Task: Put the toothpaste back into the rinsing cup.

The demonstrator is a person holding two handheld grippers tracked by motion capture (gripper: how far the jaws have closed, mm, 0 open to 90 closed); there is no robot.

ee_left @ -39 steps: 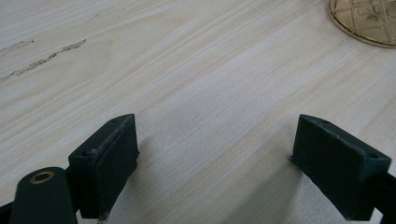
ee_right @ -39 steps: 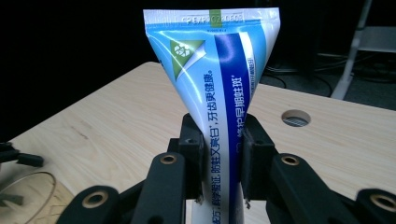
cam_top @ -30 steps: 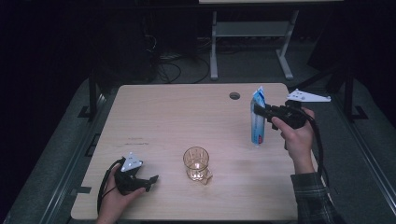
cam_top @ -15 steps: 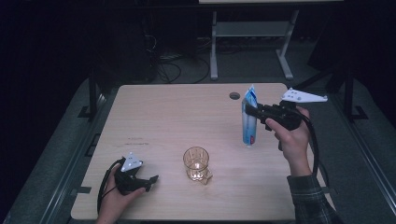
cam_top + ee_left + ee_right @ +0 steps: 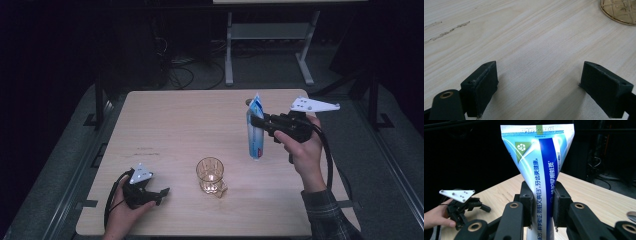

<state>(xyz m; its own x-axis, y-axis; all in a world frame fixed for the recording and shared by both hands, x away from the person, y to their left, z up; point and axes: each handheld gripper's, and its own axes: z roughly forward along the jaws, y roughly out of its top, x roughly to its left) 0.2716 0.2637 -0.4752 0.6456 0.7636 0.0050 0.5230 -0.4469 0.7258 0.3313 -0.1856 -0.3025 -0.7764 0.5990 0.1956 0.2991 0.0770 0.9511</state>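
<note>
A blue-and-white toothpaste tube (image 5: 255,129) stands upright, cap end down, held above the table's right half. My right gripper (image 5: 256,121) is shut on it; in the right gripper view the two jaws pinch the tube (image 5: 541,165) at its middle, crimped end up. An amber glass (image 5: 210,174) stands on the table near the front middle, and its rim (image 5: 621,11) shows at the top right of the left gripper view. My left gripper (image 5: 162,192) rests low at the front left, open, with bare wood between its jaws (image 5: 539,82).
The light wooden table (image 5: 180,125) has a round dark hole (image 5: 248,102) at its far edge behind the tube. A white desk frame (image 5: 265,35) and cables lie on the dark floor beyond. The other hand with its gripper (image 5: 461,203) shows at the left of the right gripper view.
My right gripper has carried the toothpaste tube to the left and a little toward the glass. The left gripper has stayed put.
</note>
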